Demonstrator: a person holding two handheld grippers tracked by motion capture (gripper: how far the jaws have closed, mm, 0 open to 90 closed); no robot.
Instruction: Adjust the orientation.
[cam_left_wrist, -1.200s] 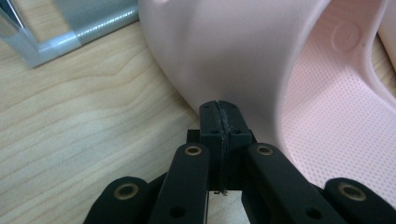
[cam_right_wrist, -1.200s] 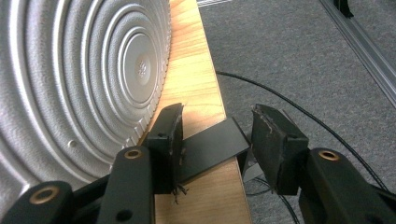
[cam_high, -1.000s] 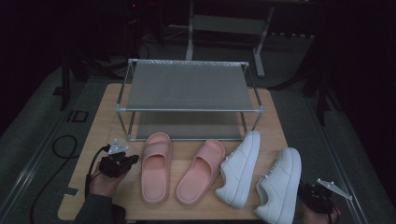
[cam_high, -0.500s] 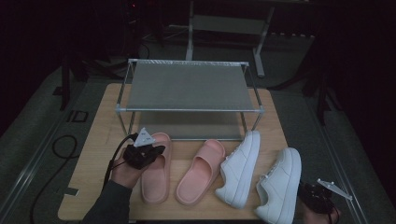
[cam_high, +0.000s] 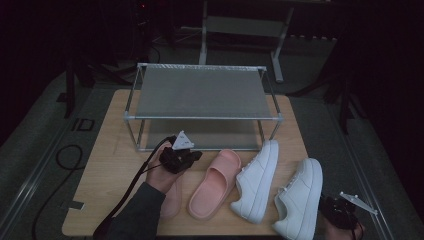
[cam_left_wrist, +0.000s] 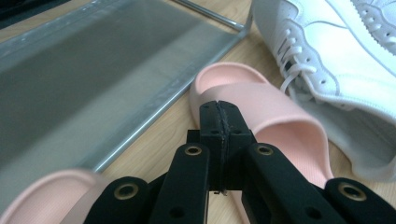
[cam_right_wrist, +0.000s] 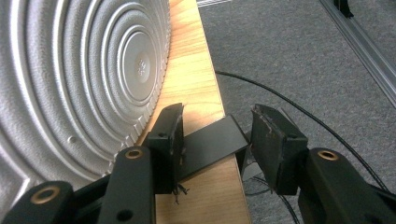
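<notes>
Two pink slippers and two white sneakers lie in a row in front of a metal shoe rack (cam_high: 200, 95). My left gripper (cam_high: 187, 157) hovers over the left slipper (cam_high: 172, 200), which the hand mostly hides. Its jaws are shut with nothing between them (cam_left_wrist: 219, 116), and they point across the right slipper (cam_high: 215, 185) (cam_left_wrist: 271, 126) toward a white sneaker (cam_left_wrist: 327, 60). My right gripper (cam_high: 340, 210) rests at the table's front right corner beside the outer sneaker (cam_high: 300, 200). It stands open (cam_right_wrist: 217, 135), with that sneaker's ribbed sole (cam_right_wrist: 70, 70) close on its left.
The wooden table (cam_high: 110, 150) edge (cam_right_wrist: 196, 70) runs past the right gripper, with a black bracket (cam_right_wrist: 210, 144) on it and grey carpet (cam_right_wrist: 303, 56) with a cable beyond. The rack's lower shelf (cam_left_wrist: 93, 84) lies just behind the slippers. The inner sneaker (cam_high: 257, 182) sits between.
My left hand has travelled rightward from the table's left side to above the left slipper, rising slightly. The right gripper and the shoes have stayed put.
</notes>
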